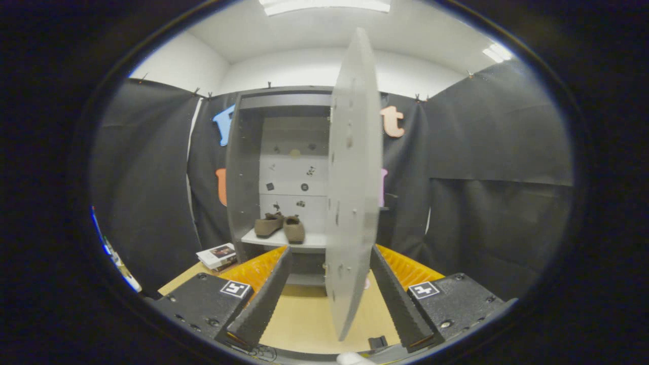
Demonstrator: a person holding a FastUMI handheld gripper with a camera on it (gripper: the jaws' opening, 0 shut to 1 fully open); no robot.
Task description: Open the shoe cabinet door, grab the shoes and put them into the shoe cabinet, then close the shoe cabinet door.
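My fingers [324, 284] are spread wide, the open cabinet door [353, 182] edge-on between them, seemingly untouched by either. Beyond, the brown shoes [280, 226] sit side by side on the shoe cabinet [243, 167] shelf, above the desk [304, 319].

Black cloth [487, 152] drapes the booth on three sides, clipped along its top edge below a white wall [304, 68] and white ceiling [314, 30]. Strip lights [324, 5] glow overhead, with another at the ceiling's right. A pale wooden tabletop [309, 319] spreads below, a small stack of books [217, 255] resting on it.
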